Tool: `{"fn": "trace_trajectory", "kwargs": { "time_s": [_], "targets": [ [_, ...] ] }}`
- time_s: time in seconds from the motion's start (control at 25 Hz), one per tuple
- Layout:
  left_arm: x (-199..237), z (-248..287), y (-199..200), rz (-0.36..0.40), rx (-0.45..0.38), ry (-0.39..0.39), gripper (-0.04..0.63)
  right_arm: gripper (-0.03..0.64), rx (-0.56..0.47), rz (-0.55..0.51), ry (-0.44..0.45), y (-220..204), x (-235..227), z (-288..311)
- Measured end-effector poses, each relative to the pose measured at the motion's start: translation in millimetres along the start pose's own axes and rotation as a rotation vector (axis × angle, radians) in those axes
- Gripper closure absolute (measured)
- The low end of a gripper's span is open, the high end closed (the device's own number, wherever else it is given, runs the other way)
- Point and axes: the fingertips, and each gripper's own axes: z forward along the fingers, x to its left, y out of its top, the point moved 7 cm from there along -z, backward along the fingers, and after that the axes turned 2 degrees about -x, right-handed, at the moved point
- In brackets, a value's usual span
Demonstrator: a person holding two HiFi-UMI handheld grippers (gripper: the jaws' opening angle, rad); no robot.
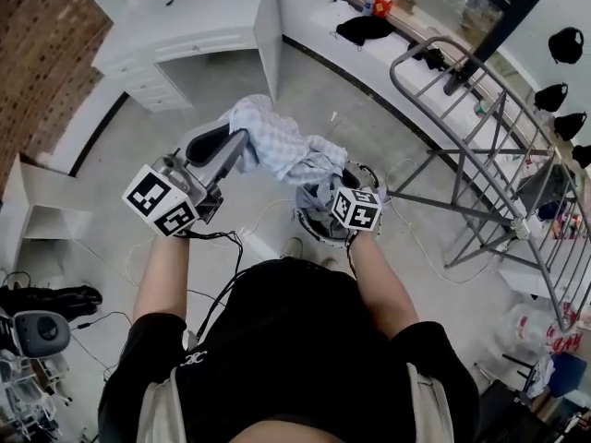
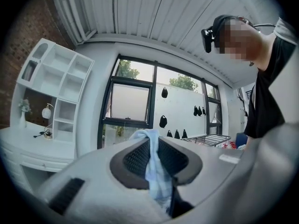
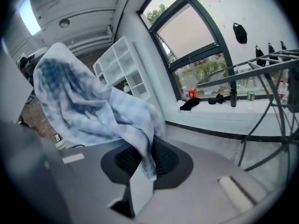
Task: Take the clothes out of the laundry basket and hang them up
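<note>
Between the left tongs (image 2: 152,148) and the right tongs (image 3: 140,157) hangs a pale checked cloth (image 1: 277,146). Each pair is clamped on a part of it, and it is held above the laundry basket (image 1: 314,233), which sits just under the right pair. The garment looks to be out and getting spread. Next it needs carrying to the drying rack (image 1: 434,204), well beyond the right tongs. The floor between appears open, but the rack's slanted legs need care.

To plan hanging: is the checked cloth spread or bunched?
Bunched: the cloth hangs crumpled between the left gripper and right gripper, both clamped on it.
</note>
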Motion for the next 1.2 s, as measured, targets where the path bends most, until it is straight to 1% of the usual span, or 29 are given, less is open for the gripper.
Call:
{"fn": "trace_trajectory", "kwargs": {
  "time_s": [0.12, 0.32, 0.48, 0.6, 0.88, 1.08, 1.2],
  "targets": [
    [2.7, 9.0, -3.5, -0.016, -0.009, -0.017, 0.535, 0.552, -0.071, 0.026, -0.029, 31.2, -13.5, -26.6],
    [13.2, 30.5, -4.6, -0.040, -0.025, -0.075, 0.535, 0.552, -0.152, 0.000, -0.122, 72.9, -28.4, -69.7],
    [19.8, 51.2, -15.2, -0.045, -0.039, -0.132, 0.535, 0.552, -0.188, -0.047, -0.214, 82.9, -43.8, -102.4],
    [26.6, 70.0, -24.3, -0.060, -0.034, -0.179, 0.535, 0.552, -0.220, -0.053, -0.286, 87.9, -52.7, -126.9],
    [27.5, 126.9, -42.6, -0.085, -0.010, -0.353, 0.535, 0.552, -0.315, -0.010, -0.475, 94.6, -70.8, -186.2],
    [10.0, 172.4, -57.8, -0.087, 0.036, -0.504, 0.535, 0.551, -0.366, 0.013, -0.638, 92.3, -86.4, -237.1],
    [-4.5, 199.7, -63.1, -0.091, 0.050, -0.569, 0.535, 0.551, -0.400, 0.031, -0.728, 95.9, -95.0, -269.0]
  ]
}}
